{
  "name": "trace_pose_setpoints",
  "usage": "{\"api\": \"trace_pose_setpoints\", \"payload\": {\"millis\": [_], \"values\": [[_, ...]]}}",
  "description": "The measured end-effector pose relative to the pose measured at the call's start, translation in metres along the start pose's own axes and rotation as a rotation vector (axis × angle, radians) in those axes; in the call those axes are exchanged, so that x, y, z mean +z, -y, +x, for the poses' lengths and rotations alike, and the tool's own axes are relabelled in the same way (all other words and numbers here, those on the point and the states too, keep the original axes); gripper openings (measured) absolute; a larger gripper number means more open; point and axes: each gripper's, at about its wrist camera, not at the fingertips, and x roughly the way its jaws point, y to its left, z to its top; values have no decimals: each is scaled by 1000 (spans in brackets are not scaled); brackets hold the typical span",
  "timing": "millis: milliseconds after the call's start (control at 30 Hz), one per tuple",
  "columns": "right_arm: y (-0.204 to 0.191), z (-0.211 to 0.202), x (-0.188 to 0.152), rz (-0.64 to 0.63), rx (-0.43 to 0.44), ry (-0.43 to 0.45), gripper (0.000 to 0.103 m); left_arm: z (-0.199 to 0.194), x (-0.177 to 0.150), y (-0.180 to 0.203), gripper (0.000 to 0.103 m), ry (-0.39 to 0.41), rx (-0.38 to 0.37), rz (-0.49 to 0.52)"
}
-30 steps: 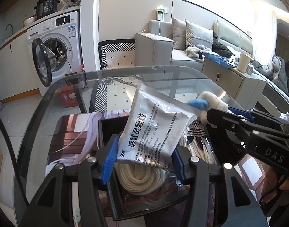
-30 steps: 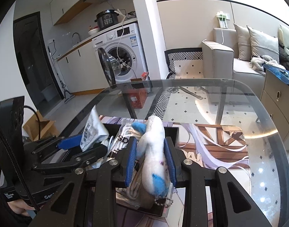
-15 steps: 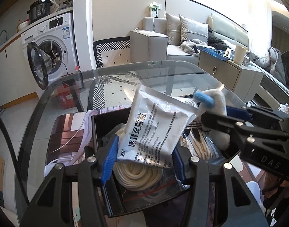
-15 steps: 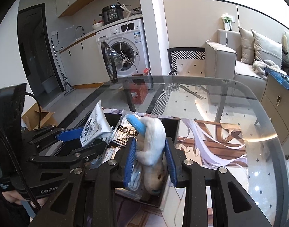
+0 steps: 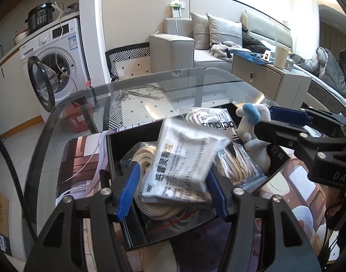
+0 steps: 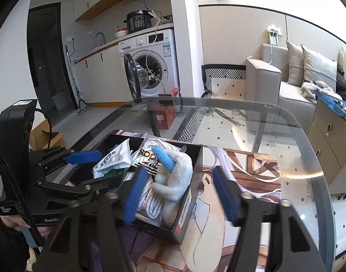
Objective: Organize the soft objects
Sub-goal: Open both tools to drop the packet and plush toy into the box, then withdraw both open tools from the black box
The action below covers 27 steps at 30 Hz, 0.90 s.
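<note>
The left claw (image 5: 173, 188) hangs over the near end of a black box (image 5: 118, 158) that sits on a printed mat (image 5: 78, 158) on the glass surface (image 5: 195, 83). Its jaws have just been opening; a white sachet (image 5: 184, 165) lies tilted between the 2 blue pads, blurred, its right edge just beside the right pad and a gap showing at the left pad, so the claw no longer clamps it. Under the sachet, inside the box, lie coils of cream rope (image 5: 150, 206) in clear bags. The right claw (image 6: 179, 195) stands beyond the box's right wall, its jaws also just opened wide and nothing pressed between them. The white plush toy (image 6: 175, 181) with a blue ear lies in the box's right corner, ahead of and nearer that claw's left pad, leaning against the wall over a striped black-and-white bag (image 6: 148, 158). From the left claw, the toy sits far right, beside the right claw's fingers (image 5: 286, 117).
</note>
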Motion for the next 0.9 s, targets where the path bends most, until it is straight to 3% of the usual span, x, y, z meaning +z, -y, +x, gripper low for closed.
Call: {"api": "trace_pose_setpoints", "payload": {"millis": [133, 333, 567, 900], "values": [[4, -14, -2, -21, -2, 47, 92, -15, -2, 0, 85, 39, -13, -7], [7, -30, -8, -52, 25, 65, 102, -33, -5, -8, 101, 75, 10, -28], [2, -41, -26, -80, 76, 96, 102, -50, -19, -23, 103, 124, 51, -101], [-2, -52, -47, -77, 62, 131, 102, -67, -49, -24, 103, 205, 99, -144]]}}
